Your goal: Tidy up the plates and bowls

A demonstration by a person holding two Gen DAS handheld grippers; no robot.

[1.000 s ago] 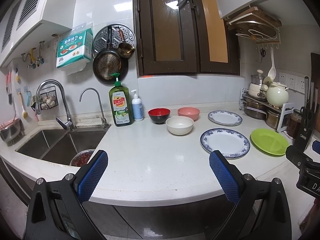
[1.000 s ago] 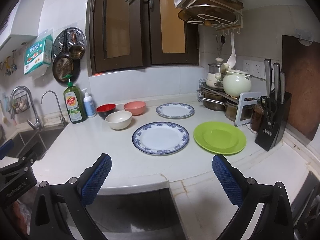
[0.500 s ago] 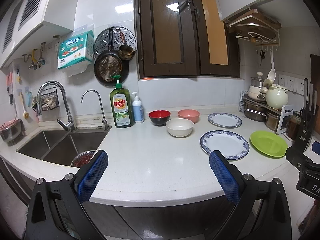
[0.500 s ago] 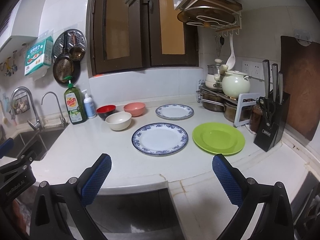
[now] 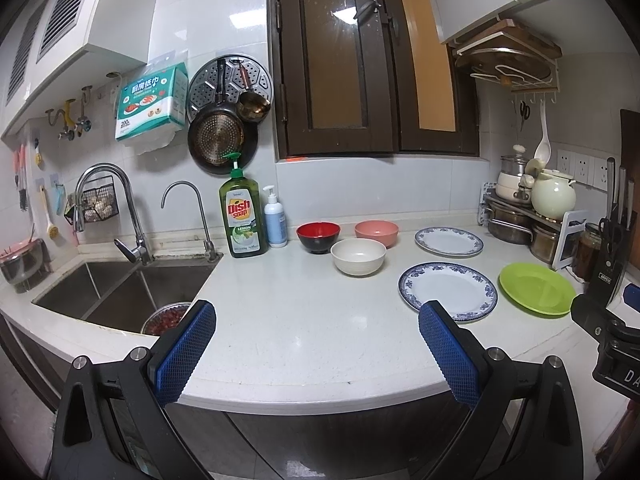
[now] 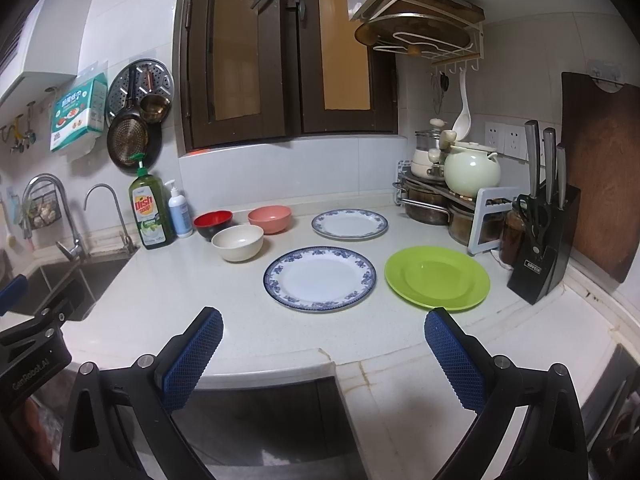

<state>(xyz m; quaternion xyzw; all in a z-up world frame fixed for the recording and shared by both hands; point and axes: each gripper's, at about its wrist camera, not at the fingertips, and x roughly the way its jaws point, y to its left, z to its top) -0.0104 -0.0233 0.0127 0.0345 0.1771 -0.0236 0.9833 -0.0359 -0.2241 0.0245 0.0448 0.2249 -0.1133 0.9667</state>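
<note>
- Blue-padded, my left gripper (image 5: 316,350) and right gripper (image 6: 322,354) gape wide, empty, before the counter (image 5: 288,312).
- Nothing stacked yet; next I'd reach for the large blue-rimmed plate (image 6: 320,278), just left of the green plate (image 6: 437,277).

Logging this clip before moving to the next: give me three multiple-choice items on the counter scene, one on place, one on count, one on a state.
1. What lies right of the big blue-rimmed plate?
A. green plate
B. white bowl
C. soap bottle

2. How many bowls are on the counter?
A. two
B. three
C. four

3. How are the dishes arranged?
A. all stacked in one pile
B. each lying apart, none stacked
C. all in the sink

Answers:
1. A, the green plate sits beside it toward the knife block.
2. B, a red bowl, a pink bowl and a white bowl show.
3. B, the three bowls and three plates, including the small blue-rimmed plate, each rest singly on the counter, and both the left claw and right claw are open and empty.
</note>
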